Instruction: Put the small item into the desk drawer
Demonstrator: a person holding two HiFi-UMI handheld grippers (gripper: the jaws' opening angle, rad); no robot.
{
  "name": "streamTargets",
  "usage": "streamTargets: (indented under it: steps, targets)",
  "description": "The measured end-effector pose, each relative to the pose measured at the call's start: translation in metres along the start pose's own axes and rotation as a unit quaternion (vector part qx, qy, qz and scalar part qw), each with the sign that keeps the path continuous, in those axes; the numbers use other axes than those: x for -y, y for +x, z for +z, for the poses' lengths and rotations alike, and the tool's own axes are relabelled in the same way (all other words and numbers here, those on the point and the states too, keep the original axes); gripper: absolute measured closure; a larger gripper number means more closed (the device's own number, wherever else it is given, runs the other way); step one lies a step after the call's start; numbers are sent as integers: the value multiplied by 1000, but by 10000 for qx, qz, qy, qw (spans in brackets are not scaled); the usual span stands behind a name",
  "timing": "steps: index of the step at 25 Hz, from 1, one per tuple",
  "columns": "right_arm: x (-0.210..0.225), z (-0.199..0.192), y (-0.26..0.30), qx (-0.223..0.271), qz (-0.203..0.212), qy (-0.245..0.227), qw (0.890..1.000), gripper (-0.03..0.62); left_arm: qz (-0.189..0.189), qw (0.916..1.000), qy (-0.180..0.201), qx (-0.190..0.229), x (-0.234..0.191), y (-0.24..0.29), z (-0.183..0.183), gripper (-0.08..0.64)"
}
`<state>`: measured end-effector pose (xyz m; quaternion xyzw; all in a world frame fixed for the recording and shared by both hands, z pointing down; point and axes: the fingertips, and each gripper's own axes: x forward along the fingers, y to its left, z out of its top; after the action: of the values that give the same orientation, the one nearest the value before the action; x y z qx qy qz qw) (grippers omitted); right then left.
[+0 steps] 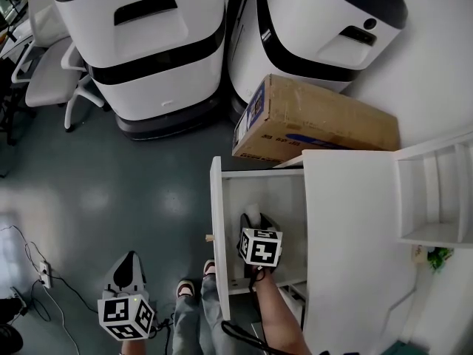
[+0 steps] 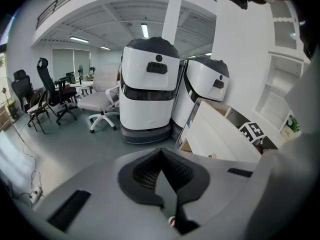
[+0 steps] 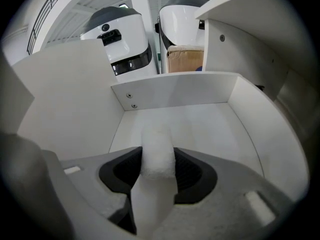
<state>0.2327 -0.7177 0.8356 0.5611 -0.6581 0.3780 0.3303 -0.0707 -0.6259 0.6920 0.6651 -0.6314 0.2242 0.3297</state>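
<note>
The white desk drawer (image 1: pixel 220 228) stands pulled open beside the desk top (image 1: pixel 347 242). My right gripper (image 1: pixel 255 219) is inside the drawer, shut on a small white foam-like item (image 1: pixel 253 210). In the right gripper view the item (image 3: pixel 157 151) sticks up between the dark pads of the right gripper (image 3: pixel 159 170), above the bare drawer floor (image 3: pixel 200 124). My left gripper (image 1: pixel 131 263) hangs at the lower left over the floor, away from the drawer. In its own view the left gripper (image 2: pixel 161 178) has its pads together with nothing between them.
A cardboard box (image 1: pixel 310 120) lies behind the drawer. Two large white-and-black machines (image 1: pixel 148 43) (image 1: pixel 318 21) stand at the back, with an office chair (image 1: pixel 52 72) to their left. A white shelf unit (image 1: pixel 436 198) is at the right. Cables (image 1: pixel 44 272) lie on the floor.
</note>
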Motion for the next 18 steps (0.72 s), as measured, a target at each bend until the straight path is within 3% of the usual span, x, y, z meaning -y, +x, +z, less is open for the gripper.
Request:
streamTargets:
  steps: [18]
  targets:
    - [-2,-1,0,-34,16,30,10000,397,-40,10000,-11,14,-1,-1,1,561]
